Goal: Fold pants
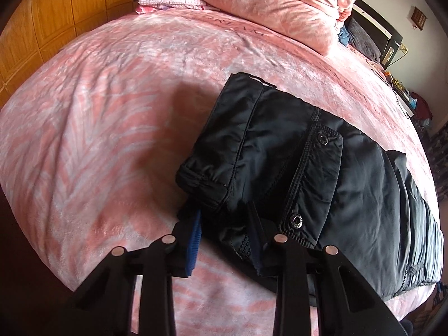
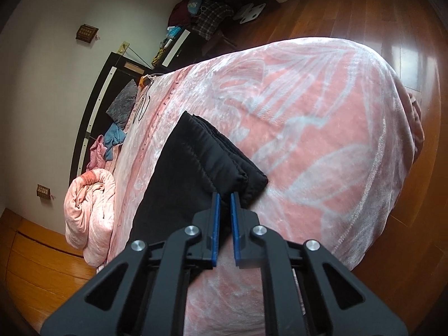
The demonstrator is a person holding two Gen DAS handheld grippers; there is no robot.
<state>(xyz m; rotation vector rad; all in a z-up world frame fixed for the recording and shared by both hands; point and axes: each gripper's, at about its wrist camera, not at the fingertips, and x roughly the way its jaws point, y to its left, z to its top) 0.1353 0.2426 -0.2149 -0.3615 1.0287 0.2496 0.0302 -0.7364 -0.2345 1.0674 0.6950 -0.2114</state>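
Pants (image 1: 302, 173), black and padded, lay on the pink bed (image 1: 98, 128) already doubled into a thick stack. The left tongs (image 1: 224, 224) stood spread around the near waistband corner. The right tongs (image 2: 225, 198), nearly closed, touched the near folded edge without clearly pinching it. Judging by the layers, perhaps one last fold remained.

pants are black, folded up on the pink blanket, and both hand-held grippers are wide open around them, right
Not quite. The black pants do lie folded on the pink blanket, but only the left hand-held gripper is wide open. The right wrist view shows the right hand-held gripper nearly closed.
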